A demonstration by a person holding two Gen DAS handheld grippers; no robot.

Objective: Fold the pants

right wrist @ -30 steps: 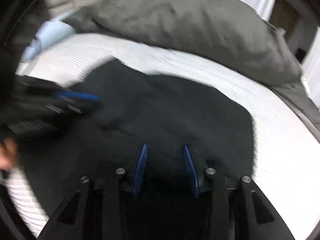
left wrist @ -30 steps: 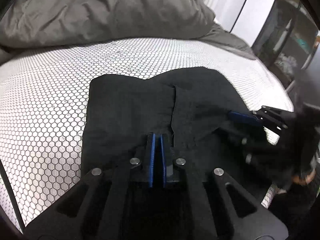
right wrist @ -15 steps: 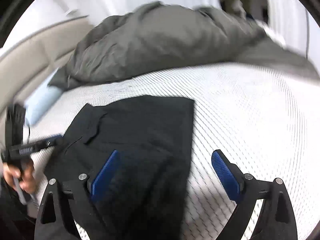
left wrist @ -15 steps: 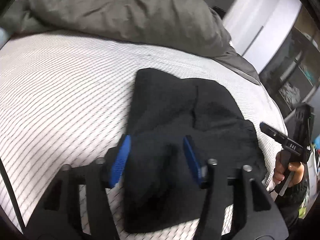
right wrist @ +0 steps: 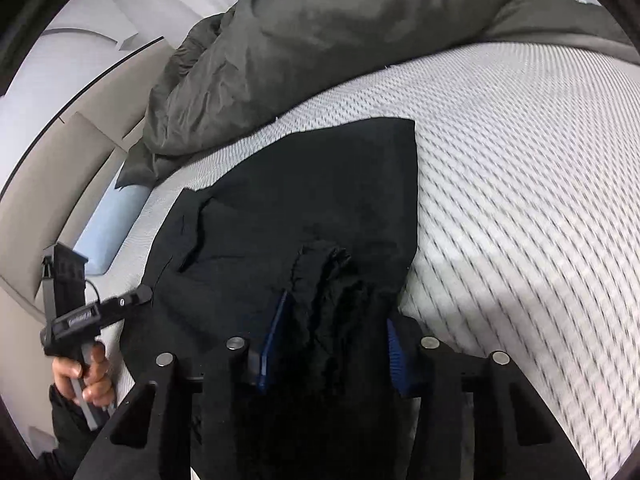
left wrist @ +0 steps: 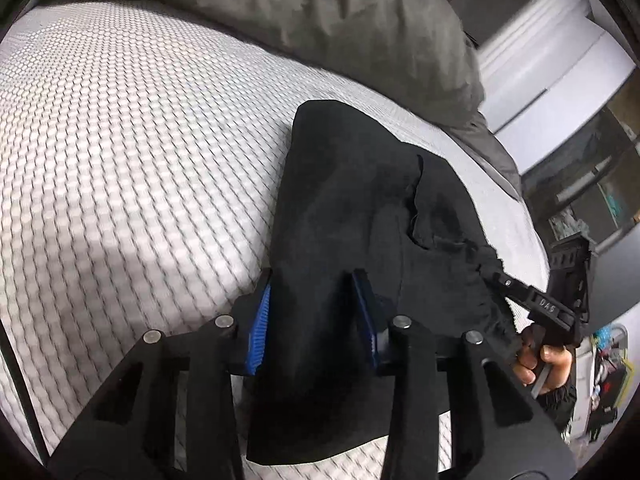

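Black folded pants [left wrist: 352,184] lie on a white honeycomb mattress [left wrist: 120,140]. My left gripper [left wrist: 314,280] straddles the near left edge of the pants. Its blue pads are closing, with a flat strip of fabric between them. In the right wrist view the pants [right wrist: 320,184] run away from me, and my right gripper [right wrist: 338,308] is closing around a ruffled bunch of fabric at their near right corner. Each view also shows the other gripper, held by a hand: the right gripper [left wrist: 520,292] and the left gripper [right wrist: 132,298] both sit at the pants' edge.
A crumpled grey duvet [left wrist: 340,12] is heaped across the far side of the bed [right wrist: 320,40]. A light blue pillow [right wrist: 108,228] rests against a beige headboard [right wrist: 48,184]. Shelves [left wrist: 580,184] stand beyond the bed's right edge. Bare mattress [right wrist: 520,160] stretches to the right of the pants.
The left gripper let go of the middle of the pants. Both grippers opened wide and moved apart to opposite sides of the pants. Their jaws have now narrowed around fabric.
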